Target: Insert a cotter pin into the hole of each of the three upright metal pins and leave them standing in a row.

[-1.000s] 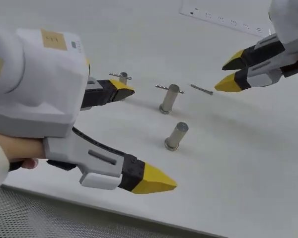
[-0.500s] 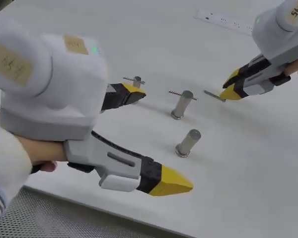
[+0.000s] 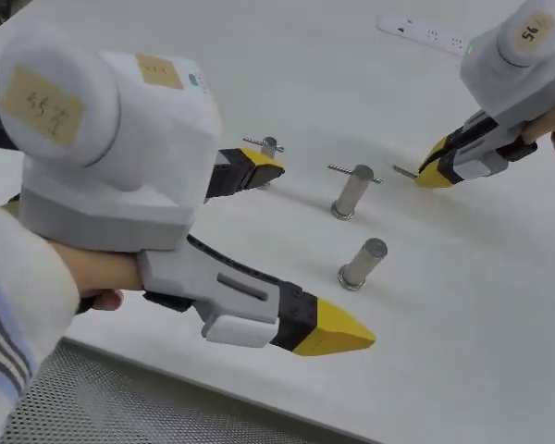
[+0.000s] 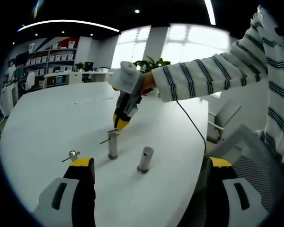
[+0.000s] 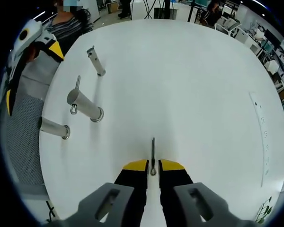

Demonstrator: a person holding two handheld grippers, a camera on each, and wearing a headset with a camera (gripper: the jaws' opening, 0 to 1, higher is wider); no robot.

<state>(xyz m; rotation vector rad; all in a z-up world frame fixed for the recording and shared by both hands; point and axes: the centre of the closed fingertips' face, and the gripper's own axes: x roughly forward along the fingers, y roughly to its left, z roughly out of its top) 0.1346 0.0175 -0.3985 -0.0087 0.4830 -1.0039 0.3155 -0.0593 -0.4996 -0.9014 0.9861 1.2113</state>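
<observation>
A: Where do the three pins stand?
B: On the table (image 3: 259, 55): far-left pin (image 3: 269, 148), middle pin (image 3: 351, 192) to its right, near pin (image 3: 361, 265) just in front of that.
A: And the loose cotter pin (image 5: 153, 150)?
B: Flat on the table, right of the middle pin, its end between the right gripper (image 5: 153, 163) tips.

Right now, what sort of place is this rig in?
Probably an open-plan office or lab showroom: a big white table with a power strip, stocked shelves along the wall, and a potted plant by tall windows.

White table (image 4: 42, 118) — bright windows (image 4: 189, 45) behind, stocked shelves (image 4: 47, 59) along wall, ceiling light strip (image 4: 66, 21) overhead.
</observation>
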